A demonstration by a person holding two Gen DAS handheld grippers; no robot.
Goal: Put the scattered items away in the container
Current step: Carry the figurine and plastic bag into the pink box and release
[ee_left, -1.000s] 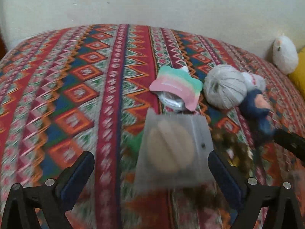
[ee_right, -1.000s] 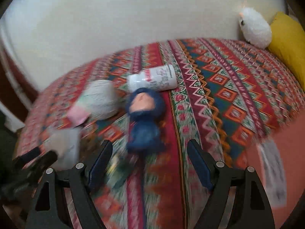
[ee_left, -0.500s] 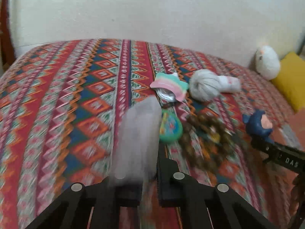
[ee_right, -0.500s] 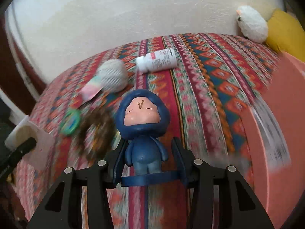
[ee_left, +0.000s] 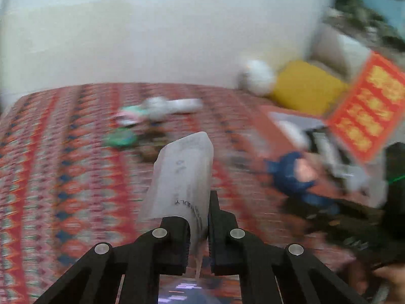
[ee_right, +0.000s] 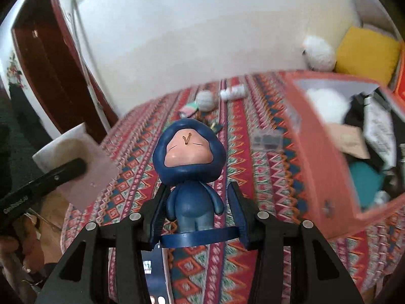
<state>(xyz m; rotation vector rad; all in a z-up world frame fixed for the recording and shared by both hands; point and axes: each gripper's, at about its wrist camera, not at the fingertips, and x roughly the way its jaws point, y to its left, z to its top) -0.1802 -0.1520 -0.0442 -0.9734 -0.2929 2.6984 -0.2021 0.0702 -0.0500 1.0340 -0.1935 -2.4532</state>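
Both tools are holding things above the bed. Right tool [ee_right: 198,217] is clamped on a blue doll [ee_right: 193,172], which stands up straight between its fingers. Left tool [ee_left: 198,230] is pinched tight on a cloudy plastic bag [ee_left: 183,174], and the bag sticks up from it.

Biggest of all is the bed [ee_right: 253,157] with its red zigzag blanket. On it, at 3 o'clock in the right view, sits the pink box [ee_right: 321,157]. It is open and partly full of mixed things. Past the box, at 1 o'clock, are a yellow pillow [ee_right: 367,53] and a white fluffy toy [ee_right: 319,53].

Still on the blanket, at 12 o'clock, lie a grey yarn ball [ee_right: 205,100] and a white bottle [ee_right: 234,91] just beside it. A small clear case [ee_right: 268,140] lies near the box's left wall.
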